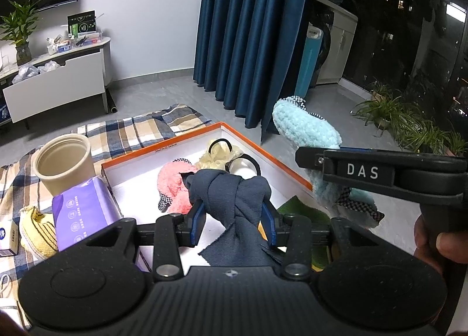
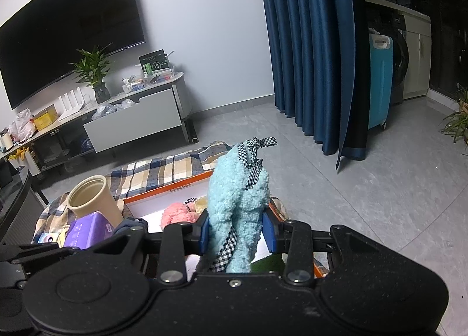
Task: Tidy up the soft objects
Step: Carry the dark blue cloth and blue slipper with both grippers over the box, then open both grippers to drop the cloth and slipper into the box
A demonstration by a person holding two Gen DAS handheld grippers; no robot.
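Note:
My left gripper (image 1: 234, 219) is shut on a knotted dark blue cloth (image 1: 234, 192), held over the near part of the orange-rimmed white box (image 1: 263, 148). Inside the box lie a fluffy pink piece (image 1: 172, 182) with a checkered ribbon and a cream scrunchie (image 1: 218, 153) with black hair ties. My right gripper (image 2: 237, 235) is shut on a fluffy light blue piece (image 2: 238, 195) with checkered trim, which sticks up above the box's right side. In the left wrist view that blue piece (image 1: 307, 128) and the right gripper's body (image 1: 371, 172) show at the right.
A beige cup (image 1: 63, 160), a purple tissue pack (image 1: 84, 213) and a yellow striped soft item (image 1: 38, 233) sit left of the box on a plaid cloth (image 1: 140, 131). Something green (image 1: 304, 210) lies by the box's near right corner. Curtain, suitcase and TV stand stand beyond.

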